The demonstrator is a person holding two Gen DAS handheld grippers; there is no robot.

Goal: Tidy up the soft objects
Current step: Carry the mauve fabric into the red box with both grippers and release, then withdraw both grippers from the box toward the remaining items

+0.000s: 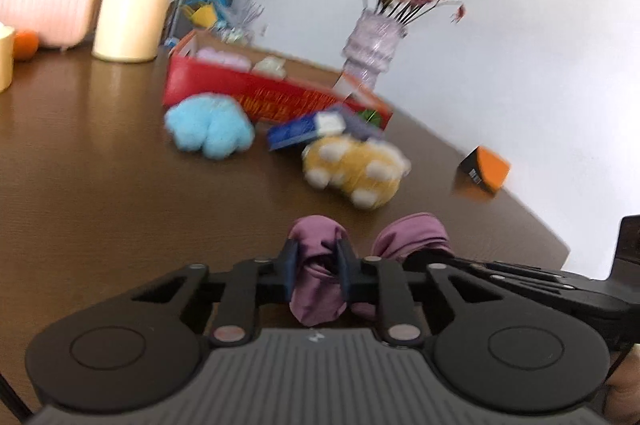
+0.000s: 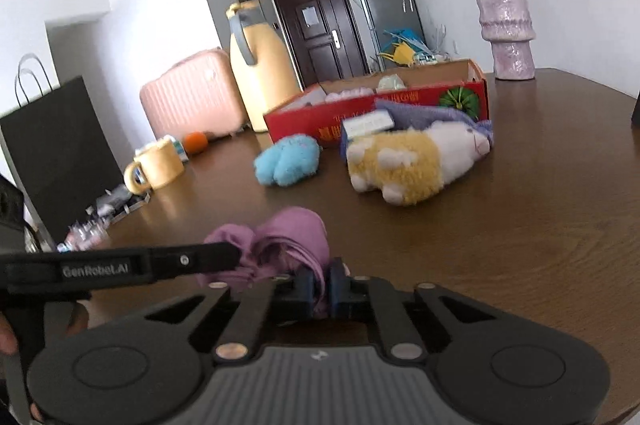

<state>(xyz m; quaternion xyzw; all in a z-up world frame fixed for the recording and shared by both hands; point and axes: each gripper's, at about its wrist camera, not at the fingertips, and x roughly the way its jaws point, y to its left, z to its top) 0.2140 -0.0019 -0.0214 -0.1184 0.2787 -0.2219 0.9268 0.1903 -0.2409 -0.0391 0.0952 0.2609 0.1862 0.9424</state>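
A purple cloth (image 1: 318, 277) lies bunched on the brown table, and both grippers grip it. My left gripper (image 1: 318, 265) is shut on one end. My right gripper (image 2: 320, 289) is shut on the other end of the cloth (image 2: 292, 237); the left gripper enters that view from the left. Beyond lie a blue plush toy (image 1: 210, 125) (image 2: 288, 159) and a yellow-and-white plush toy (image 1: 356, 167) (image 2: 412, 161). A red cardboard box (image 1: 256, 89) (image 2: 360, 113) behind them holds pale soft items.
A blue booklet (image 1: 304, 131) and purple-grey fabric (image 2: 424, 113) lie by the box. A vase of flowers (image 2: 508, 29), a yellow jug (image 2: 260, 69), a pink case (image 2: 192, 97), a yellow mug (image 2: 156, 165), an orange (image 2: 196, 142), a black bag (image 2: 60, 149) and an orange box (image 1: 486, 169) ring the table.
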